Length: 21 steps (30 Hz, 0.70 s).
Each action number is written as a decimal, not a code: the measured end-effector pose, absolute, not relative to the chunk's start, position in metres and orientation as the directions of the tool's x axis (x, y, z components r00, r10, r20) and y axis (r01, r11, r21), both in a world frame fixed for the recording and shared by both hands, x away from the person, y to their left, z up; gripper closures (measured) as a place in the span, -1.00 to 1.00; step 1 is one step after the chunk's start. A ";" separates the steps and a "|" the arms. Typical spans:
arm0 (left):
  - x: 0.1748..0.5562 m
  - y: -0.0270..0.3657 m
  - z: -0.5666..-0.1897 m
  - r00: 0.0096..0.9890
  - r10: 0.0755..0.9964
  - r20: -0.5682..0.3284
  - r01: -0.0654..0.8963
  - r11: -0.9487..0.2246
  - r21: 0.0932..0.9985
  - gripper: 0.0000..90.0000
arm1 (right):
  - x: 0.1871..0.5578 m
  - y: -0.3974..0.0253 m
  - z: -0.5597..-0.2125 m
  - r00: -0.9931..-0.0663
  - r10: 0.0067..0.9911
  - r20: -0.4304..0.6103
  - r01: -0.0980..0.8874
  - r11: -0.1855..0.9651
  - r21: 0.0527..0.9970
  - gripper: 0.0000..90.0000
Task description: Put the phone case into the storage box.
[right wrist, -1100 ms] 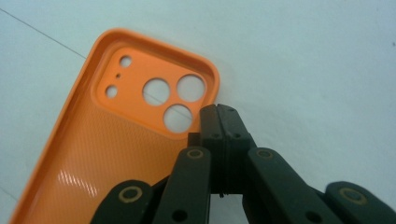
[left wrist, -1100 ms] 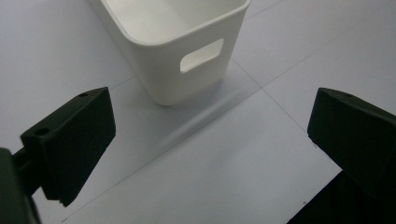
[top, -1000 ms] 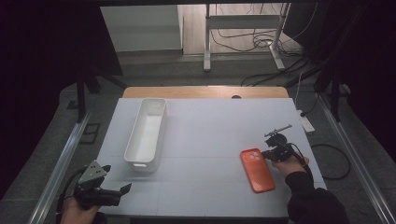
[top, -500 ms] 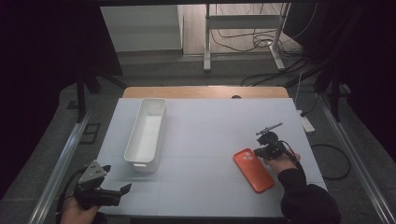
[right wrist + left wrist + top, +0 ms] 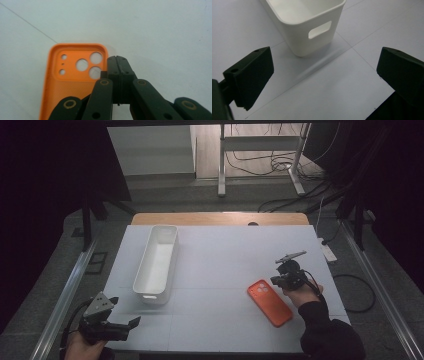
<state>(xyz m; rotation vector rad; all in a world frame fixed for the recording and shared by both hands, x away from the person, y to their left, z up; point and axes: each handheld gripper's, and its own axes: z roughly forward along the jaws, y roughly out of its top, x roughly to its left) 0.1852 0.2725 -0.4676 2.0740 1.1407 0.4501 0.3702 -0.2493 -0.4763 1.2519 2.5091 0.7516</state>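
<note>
1. A white table (image 5: 220, 255) lies below the high camera, with a person's forearms coming in from its near edge.
2. A long white bin (image 5: 156, 262) stands on the left half of the table, open side up and empty as far as the high view shows. The left gripper view shows its near end wall (image 5: 312, 30) with a handle cut-out, close ahead.
3. An orange phone case (image 5: 269, 302) lies flat on the right half of the table, well apart from the bin. The right gripper view shows its hollow inner side (image 5: 72, 75) facing up, camera holes at the far end.
4. The left gripper (image 5: 131, 326) hovers at the table's near left corner, jaws spread wide with nothing between them.
5. The right gripper (image 5: 117, 61) sits at the case's far right edge, jaws pressed together. They seem to pinch the case's rim, though the contact itself is hidden.
6. Judged from this, the work is at an early stage: the case is perhaps just gripped, not yet lifted, and likely still has to cross to the bin.
</note>
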 end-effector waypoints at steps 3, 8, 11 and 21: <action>0.185 0.272 -0.468 0.549 0.835 -0.035 0.586 -0.355 0.729 -0.96 | 0.360 -0.251 -0.468 -0.620 0.785 0.018 0.651 0.501 0.571 0.99; 0.185 0.272 -0.468 0.549 0.835 -0.034 0.585 -0.355 0.729 -0.96 | 0.348 -0.254 -0.461 -0.626 0.780 0.009 0.638 0.506 0.580 0.77; 0.185 0.272 -0.467 0.550 0.835 -0.033 0.585 -0.356 0.729 -0.96 | 0.342 -0.257 -0.459 -0.617 0.786 0.016 0.647 0.496 0.579 0.45; 0.185 0.272 -0.467 0.551 0.834 -0.032 0.584 -0.358 0.729 -0.96 | 0.329 -0.267 -0.453 -0.569 0.821 0.057 0.677 0.428 0.599 -0.55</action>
